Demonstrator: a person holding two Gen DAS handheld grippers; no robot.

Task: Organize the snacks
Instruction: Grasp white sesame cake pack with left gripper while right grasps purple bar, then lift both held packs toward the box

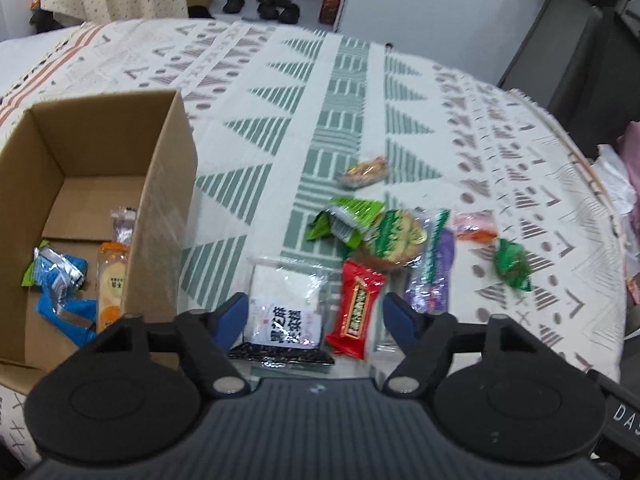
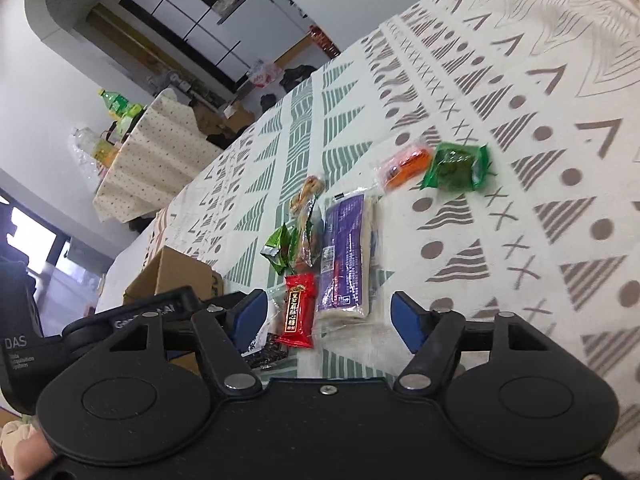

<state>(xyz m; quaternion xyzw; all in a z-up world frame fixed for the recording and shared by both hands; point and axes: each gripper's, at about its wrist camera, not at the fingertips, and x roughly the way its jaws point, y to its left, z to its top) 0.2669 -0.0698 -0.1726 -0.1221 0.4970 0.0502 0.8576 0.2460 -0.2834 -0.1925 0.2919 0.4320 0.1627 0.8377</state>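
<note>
A cardboard box [image 1: 168,184] stands at the left and holds a blue wrapper [image 1: 60,280] and an orange cracker pack [image 1: 110,284]. My left gripper [image 1: 316,316] is open and empty just above a white-and-black snack bag [image 1: 286,304] and a red bar [image 1: 358,304]. Beyond lie a purple pack [image 1: 434,272], green packets [image 1: 352,220] and a round cracker pack [image 1: 396,236]. My right gripper [image 2: 326,316] is open and empty, over the red bar [image 2: 298,308] and the purple pack [image 2: 348,252]. The left gripper's body [image 2: 132,320] shows at its left.
The table wears a patterned cloth [image 1: 340,92]. Farther snacks: an orange packet [image 2: 406,162], a dark green packet [image 2: 458,166], a brown snack [image 1: 366,172]. A second covered table [image 2: 160,148] with bottles stands across the room. The table's right edge [image 1: 600,184] drops off.
</note>
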